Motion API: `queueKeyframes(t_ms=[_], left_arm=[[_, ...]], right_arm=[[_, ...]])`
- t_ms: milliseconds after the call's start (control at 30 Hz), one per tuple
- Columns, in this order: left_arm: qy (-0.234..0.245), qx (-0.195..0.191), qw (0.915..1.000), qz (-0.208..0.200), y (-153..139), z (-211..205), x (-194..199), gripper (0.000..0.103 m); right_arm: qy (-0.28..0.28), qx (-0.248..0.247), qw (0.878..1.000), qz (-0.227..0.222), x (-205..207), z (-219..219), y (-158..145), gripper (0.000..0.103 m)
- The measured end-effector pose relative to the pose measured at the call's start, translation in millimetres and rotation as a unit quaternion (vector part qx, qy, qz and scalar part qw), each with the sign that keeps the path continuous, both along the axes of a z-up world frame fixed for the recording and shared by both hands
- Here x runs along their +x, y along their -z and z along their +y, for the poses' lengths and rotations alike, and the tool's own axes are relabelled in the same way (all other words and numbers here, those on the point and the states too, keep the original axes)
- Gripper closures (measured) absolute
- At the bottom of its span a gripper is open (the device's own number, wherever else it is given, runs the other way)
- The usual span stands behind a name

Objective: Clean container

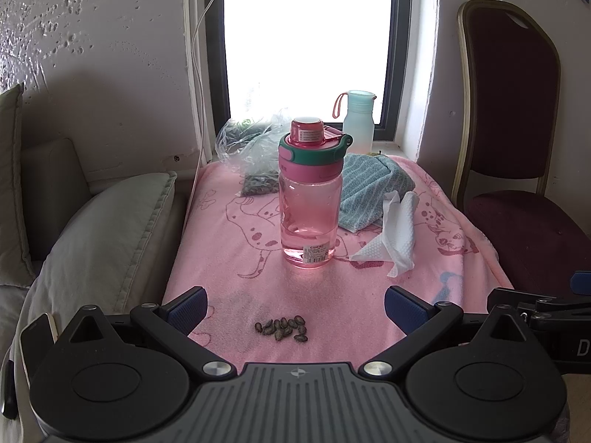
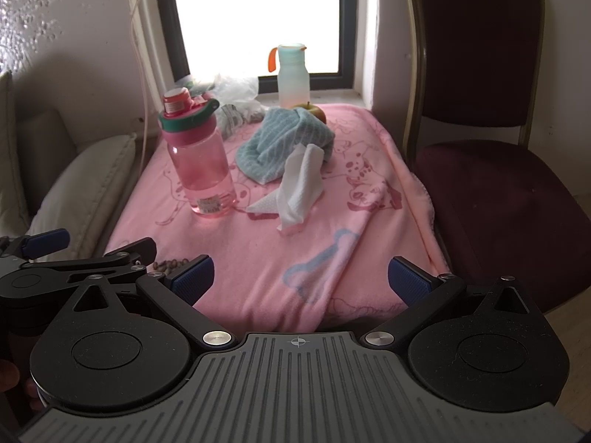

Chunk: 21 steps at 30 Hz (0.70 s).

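Observation:
A pink transparent bottle point(image 1: 310, 199) point(image 2: 201, 158) with a pink-and-green lid stands upright on the pink blanket point(image 1: 229, 243) point(image 2: 332, 199). A crumpled white paper towel point(image 1: 395, 236) point(image 2: 299, 188) lies to its right. Behind it sits a bunched blue towel point(image 1: 369, 188) point(image 2: 284, 144). Several dark seeds point(image 1: 284, 328) lie in front of the bottle. My left gripper point(image 1: 295, 308) is open, low over the seeds, well short of the bottle. My right gripper point(image 2: 301, 277) is open over the blanket's near right part, holding nothing.
A pale blue bottle point(image 1: 358, 122) point(image 2: 293, 75) stands on the windowsill. A plastic bag point(image 1: 251, 144) of seeds lies at the back left, an apple point(image 2: 314, 110) behind the towel. A maroon chair point(image 1: 517, 147) point(image 2: 498, 147) stands to the right, cushions point(image 1: 103, 236) to the left.

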<state>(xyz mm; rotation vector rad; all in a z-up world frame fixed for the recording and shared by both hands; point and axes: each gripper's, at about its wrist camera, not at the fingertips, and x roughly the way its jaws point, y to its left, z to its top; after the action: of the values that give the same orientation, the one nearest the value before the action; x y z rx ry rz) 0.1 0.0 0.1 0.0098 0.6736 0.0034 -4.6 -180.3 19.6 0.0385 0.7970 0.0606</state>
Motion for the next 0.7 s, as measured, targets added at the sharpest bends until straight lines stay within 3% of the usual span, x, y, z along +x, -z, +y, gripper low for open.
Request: queueKeyframes(t_ms=[700], left_arm=[[0.0,-0.001,1.0,0.007,-6.2,-0.6,6.6,0.001]], right_arm=[[0.0,-0.001,1.0,-0.002,-1.9,1.2,-0.6,0.0]])
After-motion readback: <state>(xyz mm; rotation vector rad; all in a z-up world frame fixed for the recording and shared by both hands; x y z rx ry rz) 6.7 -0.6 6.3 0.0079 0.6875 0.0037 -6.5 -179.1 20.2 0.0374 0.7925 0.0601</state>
